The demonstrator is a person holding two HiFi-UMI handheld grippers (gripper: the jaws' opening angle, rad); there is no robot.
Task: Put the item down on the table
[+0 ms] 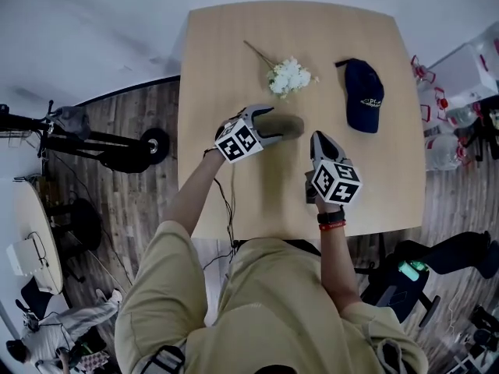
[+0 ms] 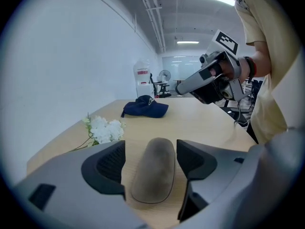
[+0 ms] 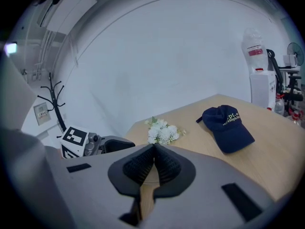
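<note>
Wooden table [image 1: 234, 53], oblong (perhaps suede) item [image 2: 153, 175] inside spread left claw [image 2: 151, 159]; right claw [image 3: 154, 162] pressed together.

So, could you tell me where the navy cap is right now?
In the head view the navy cap lies on the far right part of the table, right of the white flowers and just beyond the right claw.

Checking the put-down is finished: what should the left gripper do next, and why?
Probably draw the left gripper straight back: its jaws stand apart with gaps on both sides of the brown oblong item, which seems to lie flat on the table.
</note>
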